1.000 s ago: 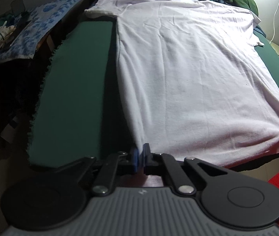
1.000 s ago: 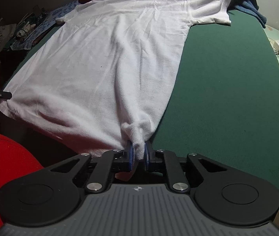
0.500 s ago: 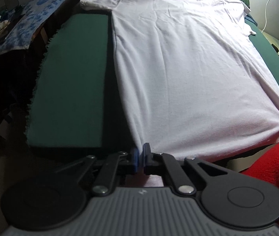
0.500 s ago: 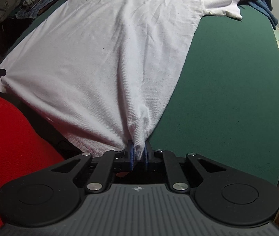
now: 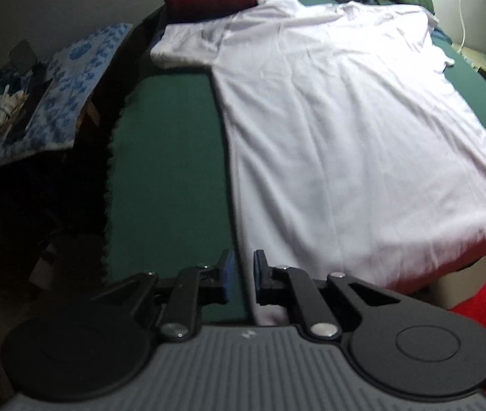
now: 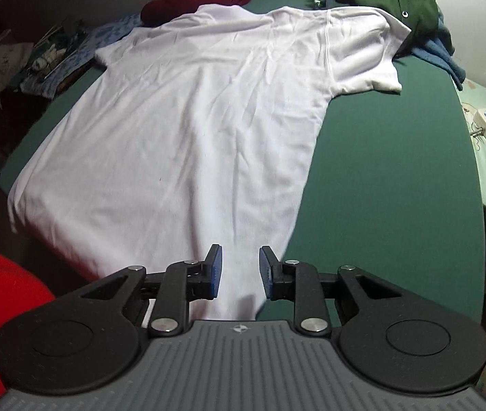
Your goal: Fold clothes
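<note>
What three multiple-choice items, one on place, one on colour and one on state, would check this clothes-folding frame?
1. Where does the dark red garment lie?
A. beyond the white shirt's collar end
B. on the near hem
C. between the gripper pads

2. What colour is the surface under the white shirt?
A. grey
B. green
C. blue

3. How is the white shirt lying?
A. rolled into a ball
B. folded in half
C. spread flat, sleeves out

Answers:
1 A, the red bundle sits at the far end, past the collar.
2 B, green cloth shows on both sides of the shirt.
3 C, body and both sleeves lie open; the left gripper and the right gripper are opening, pads apart and not pressing the hem.
</note>
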Available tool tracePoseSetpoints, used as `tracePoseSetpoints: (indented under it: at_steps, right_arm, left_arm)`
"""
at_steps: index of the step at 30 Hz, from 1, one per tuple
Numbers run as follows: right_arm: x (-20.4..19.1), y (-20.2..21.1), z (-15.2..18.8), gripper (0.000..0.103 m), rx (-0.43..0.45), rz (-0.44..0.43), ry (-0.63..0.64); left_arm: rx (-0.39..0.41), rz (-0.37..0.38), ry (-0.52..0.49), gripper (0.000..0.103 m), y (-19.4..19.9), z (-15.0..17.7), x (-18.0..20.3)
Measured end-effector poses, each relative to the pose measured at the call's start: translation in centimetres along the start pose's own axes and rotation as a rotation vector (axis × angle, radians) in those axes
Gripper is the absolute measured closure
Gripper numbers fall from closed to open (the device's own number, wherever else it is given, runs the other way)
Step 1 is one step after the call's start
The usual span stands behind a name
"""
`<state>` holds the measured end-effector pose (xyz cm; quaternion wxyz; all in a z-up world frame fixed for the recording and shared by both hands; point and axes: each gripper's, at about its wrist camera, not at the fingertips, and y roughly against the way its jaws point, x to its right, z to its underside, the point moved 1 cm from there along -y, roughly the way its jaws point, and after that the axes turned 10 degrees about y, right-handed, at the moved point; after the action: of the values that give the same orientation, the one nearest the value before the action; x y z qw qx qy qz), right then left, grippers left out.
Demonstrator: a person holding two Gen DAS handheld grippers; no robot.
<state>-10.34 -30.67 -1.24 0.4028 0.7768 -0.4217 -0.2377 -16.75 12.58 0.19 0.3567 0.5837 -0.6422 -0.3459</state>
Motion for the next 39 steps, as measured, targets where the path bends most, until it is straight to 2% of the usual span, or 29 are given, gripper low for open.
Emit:
tracePoseSetpoints:
  at_steps: [3, 5, 8, 9, 10, 12, 16, 21, 24, 26, 31, 35, 39]
  right_arm:
    - [-1.0, -2.4, -0.7, 0.078, 0.024, -0.001, 0.027]
    - [-1.0, -3.2, -0.9, 0.078, 0.02, -0.007, 0.013]
    - [-0.2, -3.4, -0.6, 0.078, 0.003, 0.021, -0.019]
    - [0.1, -3.4, -0.4, 0.078, -0.004, 0.031, -0.035]
    - [0.6, -3.3, -0.2, 0.078, -0.017, 0.046, -0.05]
    - [1.4, -3.0, 0.0, 0.078, -0.033, 0.077, -0.074]
    - [2.4, -2.2, -2.0, 0.078, 0.005, 0.115, -0.056]
    - [2.2, -2.5, -9.5, 0.077, 0.139, 0.147, 0.066]
    - [2.3, -3.5, -14.3, 0.073, 0.218, 0.157, 0.105]
    - [2.5, -4.5, -17.3, 0.07, 0.265, 0.143, 0.098]
    - [2.5, -9.1, -25.0, 0.069, 0.333, 0.049, 0.044]
    - [1.7, -14.5, -30.9, 0.069, 0.309, -0.021, 0.028]
    - [0.8, -20.3, -35.8, 0.065, 0.256, -0.061, -0.069]
  left_arm:
    - [0.042, 0.019, -0.038, 0.087, -2.0, -1.3, 3.2]
    - [0.024, 0.009, -0.042, 0.079, -3.9, -1.5, 4.2]
    - [-0.019, -0.021, -0.035, 0.079, -5.9, -1.3, 4.2]
    - [-0.028, -0.032, -0.034, 0.079, -6.2, -1.2, 3.7]
    - [-0.033, -0.037, -0.031, 0.074, -6.4, -1.1, 3.2]
    - [-0.035, -0.061, -0.034, 0.075, -6.3, -1.8, 2.2]
    - [0.065, -0.056, -0.041, 0.076, -5.3, -6.3, 1.0]
    - [0.215, -0.036, -0.104, 0.072, -6.8, -14.6, 3.1]
    - [0.247, -0.047, -0.143, 0.071, -9.5, -18.4, 4.8]
    - [0.238, -0.058, -0.137, 0.07, -11.8, -19.5, 5.4]
    - [0.22, -0.085, -0.046, 0.069, -16.3, -18.9, 6.3]
    - [0.238, -0.157, 0.007, 0.069, -17.7, -17.6, 6.4]
    - [0.263, -0.191, 0.032, 0.06, -17.7, -17.2, 6.4]
